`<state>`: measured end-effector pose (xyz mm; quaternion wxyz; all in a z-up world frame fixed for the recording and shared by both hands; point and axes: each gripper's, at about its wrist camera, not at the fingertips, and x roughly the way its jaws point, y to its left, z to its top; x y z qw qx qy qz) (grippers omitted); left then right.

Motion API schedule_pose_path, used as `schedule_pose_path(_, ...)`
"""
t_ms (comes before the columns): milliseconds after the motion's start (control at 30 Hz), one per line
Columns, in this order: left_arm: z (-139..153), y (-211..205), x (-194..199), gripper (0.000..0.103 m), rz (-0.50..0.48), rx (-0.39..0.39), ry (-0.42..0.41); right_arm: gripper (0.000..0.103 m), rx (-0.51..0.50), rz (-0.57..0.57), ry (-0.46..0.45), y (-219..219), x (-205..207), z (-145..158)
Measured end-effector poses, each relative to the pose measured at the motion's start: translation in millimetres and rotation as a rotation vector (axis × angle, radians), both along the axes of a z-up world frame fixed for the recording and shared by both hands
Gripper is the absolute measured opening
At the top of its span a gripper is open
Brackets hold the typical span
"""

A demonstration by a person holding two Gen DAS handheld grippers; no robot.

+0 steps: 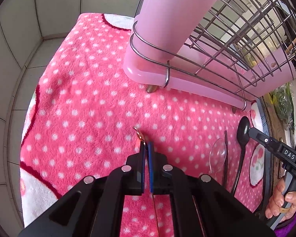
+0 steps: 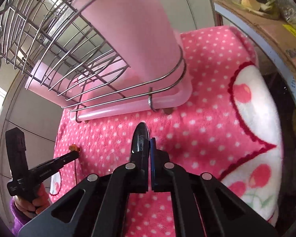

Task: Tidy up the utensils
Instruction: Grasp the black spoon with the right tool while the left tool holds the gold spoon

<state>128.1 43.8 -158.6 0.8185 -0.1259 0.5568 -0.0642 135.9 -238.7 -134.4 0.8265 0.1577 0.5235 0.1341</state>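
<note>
L wrist view: left gripper point(image 1: 146, 145), black w/ blue pads, comes up from 6 o'clock w/ fingers clenched on a thin rose-gold metal utensil point(image 1: 139, 134); its tip pokes out past the pads toward 12, its thin shaft runs back between the fingers toward 6. Can't tell what type of utensil it is. Under it the fluffy pink white-dotted blanket w/ cherry patches point(image 1: 84, 98). At 1–2 o'clock a steel-wire dish rack on a pale pink plastic drip tray point(image 1: 187, 83), w/ a tall pink plastic cup point(image 1: 177, 13) standing in its wire ring. At 3–4 o'clock, lying on the blanket side by side: a clear plastic spoon point(image 1: 218, 154), a thin dark brown stick point(image 1: 225, 154), a black plastic spoon point(image 1: 242, 132). Right gripper point(image 1: 254, 131) reaches in from 3–4 o'clock, tip at the black spoon's bowl; person's hand point(image 1: 282, 201) on its handle. Grey tiled wall point(image 1: 29, 29) at 9–11.

R wrist view: right gripper point(image 2: 149, 148) from 6 o'clock, fingers closed on the black plastic spoon point(image 2: 140, 138), bowl sticking out toward 12, held near the rack's front edge. Rack and tray point(image 2: 128, 106) at 10–12, pink cup point(image 2: 132, 29) above. Left gripper point(image 2: 74, 154) at 9 o'clock w/ the rose-gold bit point(image 2: 74, 148) at its tip, over the blanket point(image 2: 207, 118). Clear spoon point(image 2: 111, 158) faint btw the two grippers. Cardboard box w/ veg point(image 2: 266, 25) at 1–2
</note>
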Motion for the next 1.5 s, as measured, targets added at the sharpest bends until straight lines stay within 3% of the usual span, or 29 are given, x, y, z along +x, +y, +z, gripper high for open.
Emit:
schedule_pose_path(100, 1, 4, -2, 0.002, -0.003, 0.004, -0.001, 0.002, -0.089, -0.005, -0.028, -4, -2, 5)
schedule_pose_path(200, 1, 6, -2, 0.002, 0.000, 0.000, 0.002, 0.002, -0.090, -0.012, 0.008, -12, 3, -3)
schedule_pose_path(667, -2, 9, 3, 0.003, -0.002, -0.016, 0.008, 0.003, 0.116, -0.040, 0.173, -32, 16, -29)
schedule_pose_path(700, -2, 9, 3, 0.003, -0.002, -0.017, 0.008, 0.006, 0.120, -0.037, 0.176, -31, 16, -30)
schedule_pose_path(800, -2, 11, 4, 0.003, -0.002, -0.017, 0.009, 0.029, 0.138, -0.036, 0.183, -29, 17, -32)
schedule_pose_path(900, -3, 12, 4, 0.003, 0.000, -0.025, 0.013, 0.033, 0.152, -0.038, 0.181, -31, 17, -34)
schedule_pose_path(1033, -4, 14, 5, 0.003, 0.002, -0.024, 0.015, 0.033, 0.147, -0.036, 0.176, -30, 20, -37)
schedule_pose_path(1200, -5, 11, 4, 0.003, 0.002, -0.009, 0.006, 0.031, 0.068, -0.009, 0.122, -16, 20, -35)
schedule_pose_path(1267, -5, 8, 3, 0.003, 0.000, 0.000, -0.002, 0.009, 0.010, 0.017, 0.102, -9, 17, -33)
schedule_pose_path(1500, 5, -3, -6, 0.002, 0.000, 0.028, -0.051, 0.003, 0.023, 0.017, 0.029, -13, 1, -18)
